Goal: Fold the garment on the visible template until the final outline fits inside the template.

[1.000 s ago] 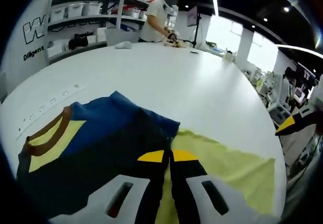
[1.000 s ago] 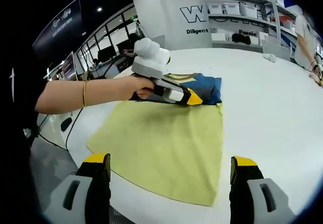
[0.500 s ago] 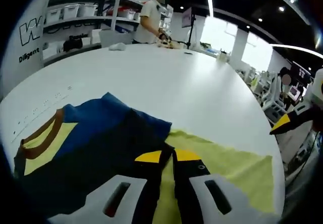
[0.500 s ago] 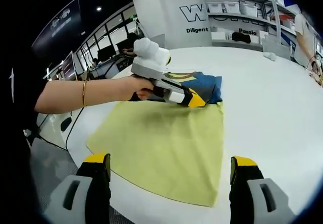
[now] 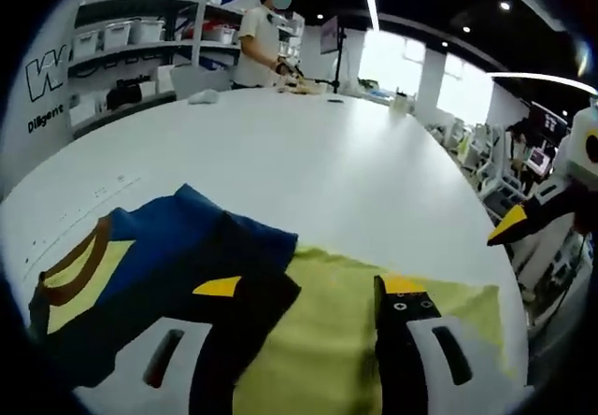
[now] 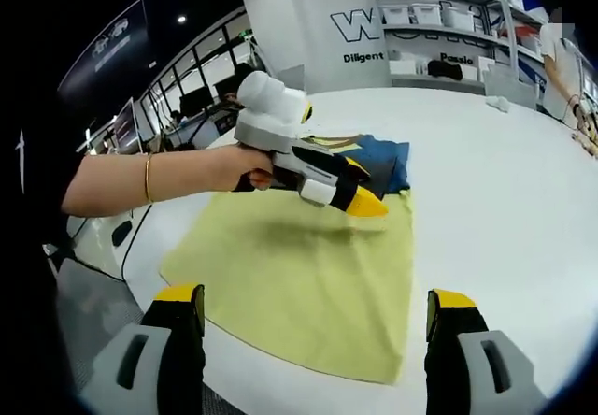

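— Ahead of the right gripper (image 6: 316, 326), what lies there?
— White table (image 6: 505, 200), yellow template (image 6: 299, 275), folded blue garment (image 6: 378, 158) at its far edge.
— And the grippers?
— Left gripper (image 5: 308, 289) over the garment's (image 5: 168, 256) edge, jaws apart, empty. Right wide open, empty.

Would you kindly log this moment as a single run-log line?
left hand-held gripper: open, above garment | right hand-held gripper: open, hovering | garment: folded, resting on yellow template

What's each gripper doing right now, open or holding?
Left gripper: open, holding nothing, above the garment edge.
Right gripper: open, holding nothing.
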Demonstrator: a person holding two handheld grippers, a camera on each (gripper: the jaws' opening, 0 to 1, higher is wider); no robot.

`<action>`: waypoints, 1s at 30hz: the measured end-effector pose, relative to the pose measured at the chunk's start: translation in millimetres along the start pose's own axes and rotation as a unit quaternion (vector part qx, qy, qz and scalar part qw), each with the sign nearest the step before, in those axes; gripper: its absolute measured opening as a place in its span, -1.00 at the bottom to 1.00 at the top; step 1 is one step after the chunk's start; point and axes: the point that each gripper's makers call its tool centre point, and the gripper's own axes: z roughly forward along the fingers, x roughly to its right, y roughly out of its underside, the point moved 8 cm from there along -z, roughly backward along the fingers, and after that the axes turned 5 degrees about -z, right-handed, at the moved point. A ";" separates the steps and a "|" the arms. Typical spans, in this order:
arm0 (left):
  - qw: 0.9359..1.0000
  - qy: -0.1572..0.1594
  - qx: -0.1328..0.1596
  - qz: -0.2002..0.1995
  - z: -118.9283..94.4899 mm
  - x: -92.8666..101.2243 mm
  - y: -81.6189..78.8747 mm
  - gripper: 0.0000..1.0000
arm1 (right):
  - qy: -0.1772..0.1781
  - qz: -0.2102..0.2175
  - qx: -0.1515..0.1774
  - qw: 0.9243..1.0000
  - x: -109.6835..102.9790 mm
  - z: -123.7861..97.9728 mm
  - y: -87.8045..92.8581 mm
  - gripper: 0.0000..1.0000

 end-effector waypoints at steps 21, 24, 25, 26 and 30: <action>0.995 -0.082 0.039 -0.051 -60.0 -32.8 -1.8 0.98 | -0.011 -0.008 0.015 1.000 -9.1 4.3 -7.6 0.98; 0.994 -0.094 0.040 -0.047 -67.9 -37.3 -0.5 0.98 | -0.014 -0.009 0.014 1.000 -10.8 5.6 -7.5 0.98; 0.993 -0.098 0.042 -0.048 -72.2 -39.9 0.0 0.97 | -0.015 -0.011 0.015 1.000 -11.7 5.8 -7.7 0.98; 0.992 -0.103 0.044 -0.052 -76.1 -43.1 0.4 0.96 | -0.016 -0.011 0.016 1.000 -12.4 6.1 -8.0 0.98; 0.990 -0.118 0.049 -0.063 -88.1 -52.6 3.0 0.93 | -0.019 -0.013 0.015 1.000 -14.6 6.2 -8.3 0.98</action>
